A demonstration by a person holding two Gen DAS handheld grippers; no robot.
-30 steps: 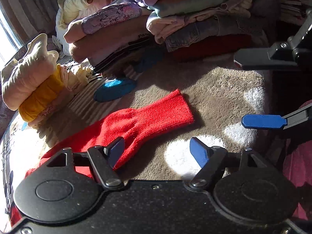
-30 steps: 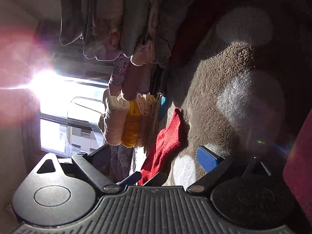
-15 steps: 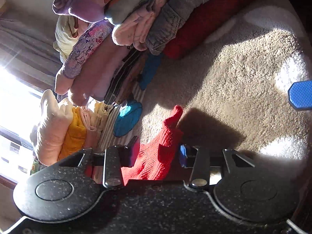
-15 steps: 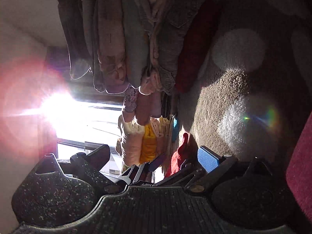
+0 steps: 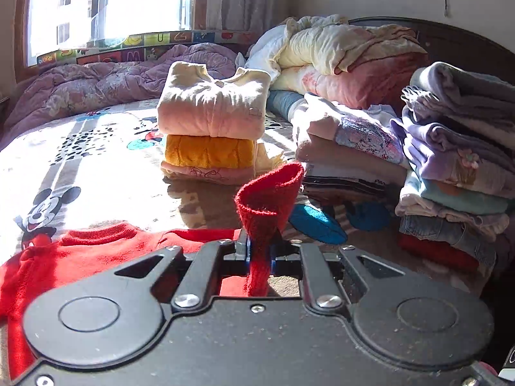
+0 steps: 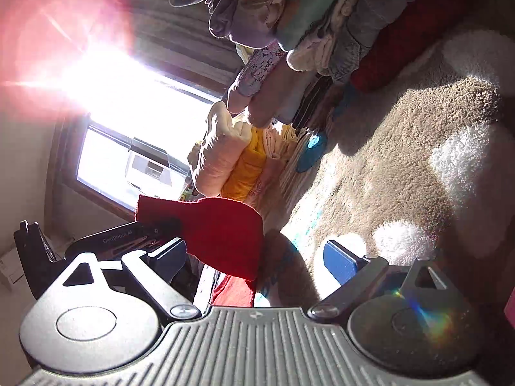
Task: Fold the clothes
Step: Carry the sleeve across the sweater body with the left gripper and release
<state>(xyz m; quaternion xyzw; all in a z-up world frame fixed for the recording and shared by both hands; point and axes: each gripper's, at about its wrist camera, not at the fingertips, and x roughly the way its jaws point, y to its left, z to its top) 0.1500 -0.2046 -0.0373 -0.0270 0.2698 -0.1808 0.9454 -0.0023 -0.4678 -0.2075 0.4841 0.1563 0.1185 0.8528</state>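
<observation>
Pinching the cuffed sleeve [image 5: 268, 199] of a red knit sweater [image 5: 80, 254], the left gripper [image 5: 259, 254] is clamped tight on the wool and holding it raised above the bed [image 5: 80, 160], while the sweater's body is lying spread on the sheet below. The right gripper [image 6: 257, 254] is hanging wide open with nothing between its fingers, the lifted sleeve showing just ahead of it. A sleeve fold appears to be in hand; the next move probably calls for carrying the cuff across the sweater's body and laying it flat. Folded stacks [image 5: 212, 135] are standing behind.
</observation>
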